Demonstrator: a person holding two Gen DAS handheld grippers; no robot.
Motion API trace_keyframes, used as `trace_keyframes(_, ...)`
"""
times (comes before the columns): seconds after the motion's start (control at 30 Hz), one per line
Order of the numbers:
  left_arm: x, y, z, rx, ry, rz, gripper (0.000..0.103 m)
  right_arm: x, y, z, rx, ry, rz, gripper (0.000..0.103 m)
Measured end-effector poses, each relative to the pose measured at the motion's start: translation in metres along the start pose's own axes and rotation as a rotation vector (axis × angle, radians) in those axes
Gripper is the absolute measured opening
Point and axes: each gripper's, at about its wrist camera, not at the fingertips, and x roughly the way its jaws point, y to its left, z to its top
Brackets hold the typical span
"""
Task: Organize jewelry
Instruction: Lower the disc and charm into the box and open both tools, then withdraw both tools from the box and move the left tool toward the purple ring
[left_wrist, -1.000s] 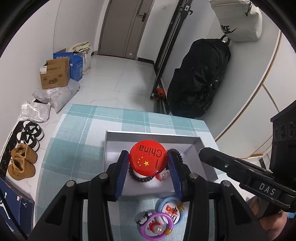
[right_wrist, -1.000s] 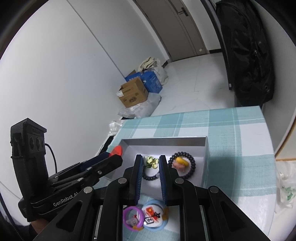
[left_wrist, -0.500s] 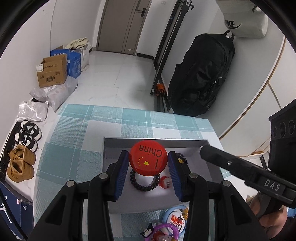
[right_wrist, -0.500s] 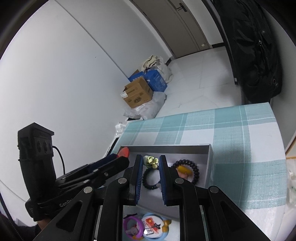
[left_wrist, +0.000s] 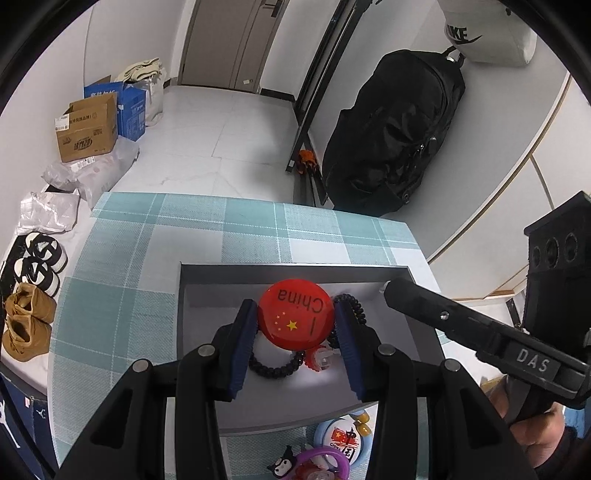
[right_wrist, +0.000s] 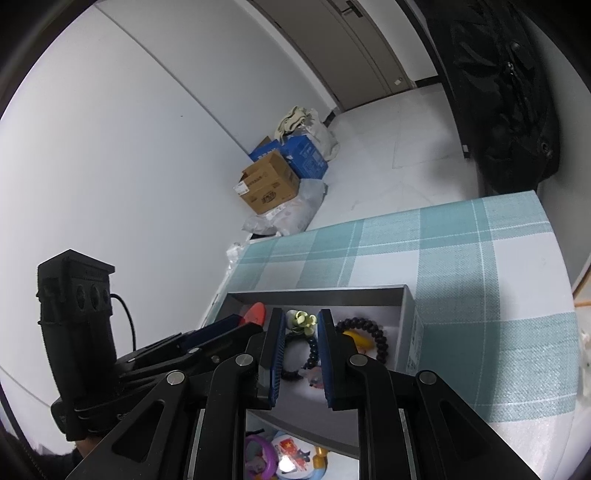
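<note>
left tongs clench red badge over tray; right tongs released.

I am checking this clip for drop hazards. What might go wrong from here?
The left gripper holds the red badge only by its rim, above the bead bracelet in the gray box; it may slip or land on the beads. The right gripper hovers close and may bump it.
</note>
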Motion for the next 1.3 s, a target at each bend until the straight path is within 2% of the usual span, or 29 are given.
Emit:
trace_keyframes(0.17, 0.001, -0.001, 0.000, -0.006, 0.015, 0.004, 0.038, -0.001, -0.004, 0.000, 0.020, -0.003, -0.027, 0.020)
trace_keyframes(0.23, 0.002, 0.000, 0.000, -0.014, 0.024, 0.002, 0.041, -0.003, -0.005, 0.001, 0.023, -0.004, -0.036, 0.034)
trace_keyframes(0.27, 0.001, 0.001, 0.000, -0.021, 0.021, -0.010, 0.046, -0.005, -0.006, 0.001, 0.026, -0.009, -0.037, 0.037)
trace_keyframes(0.33, -0.001, 0.002, -0.001, -0.029, 0.008, -0.010, 0.052, -0.009, -0.007, 0.000, 0.034, -0.024, -0.017, 0.049)
trace_keyframes(0.4, -0.004, 0.000, 0.000, -0.019, -0.005, -0.011, 0.054, -0.013, -0.006, 0.000, 0.025, -0.044, -0.018, 0.054)
trace_keyframes(0.63, -0.010, -0.011, -0.004, 0.031, -0.026, 0.020, 0.055, -0.023, -0.004, -0.003, 0.010, -0.088, -0.045, 0.064)
trace_keyframes(0.77, -0.016, -0.016, -0.006, 0.058, -0.041, 0.028, 0.056, -0.026, -0.003, -0.007, 0.007, -0.090, -0.065, 0.065)
trace_keyframes(0.83, -0.020, -0.021, -0.009, 0.084, -0.059, 0.040, 0.060, -0.028, -0.002, -0.009, 0.001, -0.096, -0.071, 0.067)
trace_keyframes(0.9, -0.024, -0.022, -0.011, 0.092, -0.077, 0.052, 0.071, -0.031, -0.001, -0.011, -0.006, -0.107, -0.082, 0.070)
trace_keyframes(1.3, -0.044, -0.026, -0.027, 0.093, -0.123, 0.090, 0.072, -0.050, 0.012, -0.035, -0.057, -0.127, -0.137, 0.080)
